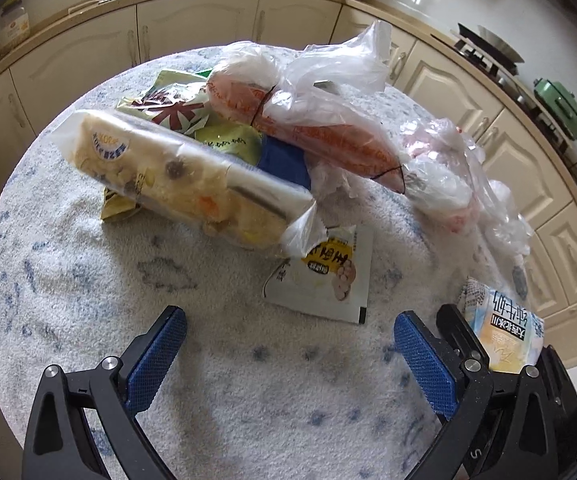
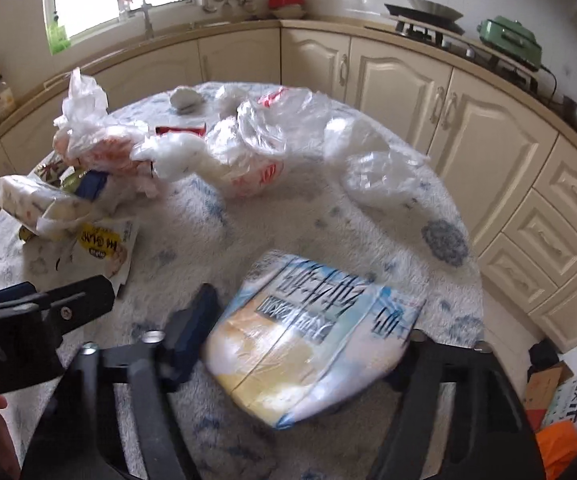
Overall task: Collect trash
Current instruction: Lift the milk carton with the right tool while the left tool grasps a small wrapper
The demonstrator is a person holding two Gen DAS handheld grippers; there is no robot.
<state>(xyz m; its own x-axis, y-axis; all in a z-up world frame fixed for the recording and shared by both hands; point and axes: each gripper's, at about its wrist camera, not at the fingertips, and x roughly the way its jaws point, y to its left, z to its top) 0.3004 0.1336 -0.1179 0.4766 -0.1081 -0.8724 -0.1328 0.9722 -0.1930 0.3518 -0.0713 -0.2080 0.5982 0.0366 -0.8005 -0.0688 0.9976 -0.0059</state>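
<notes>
Trash lies on a round table with a white and blue fuzzy cover point(image 1: 248, 380). My left gripper point(image 1: 290, 344) is open and empty above bare cover, just short of a flat white snack packet point(image 1: 324, 276). Behind it lie a long clear-wrapped package point(image 1: 184, 176), green wrappers point(image 1: 192, 112) and an orange-printed plastic bag point(image 1: 328, 136). My right gripper point(image 2: 308, 340) is shut on a blue, white and yellow milk carton point(image 2: 308, 332), held above the table; the carton hides its right finger. The carton also shows in the left wrist view point(image 1: 504, 332).
Crumpled clear plastic bags point(image 2: 372, 160) lie at the table's far side. Cream kitchen cabinets point(image 2: 488, 140) and a counter ring the table. A stove with a pan point(image 2: 428, 16) and a green appliance point(image 2: 512, 40) stand on the counter. Boxes point(image 2: 560, 392) sit on the floor at right.
</notes>
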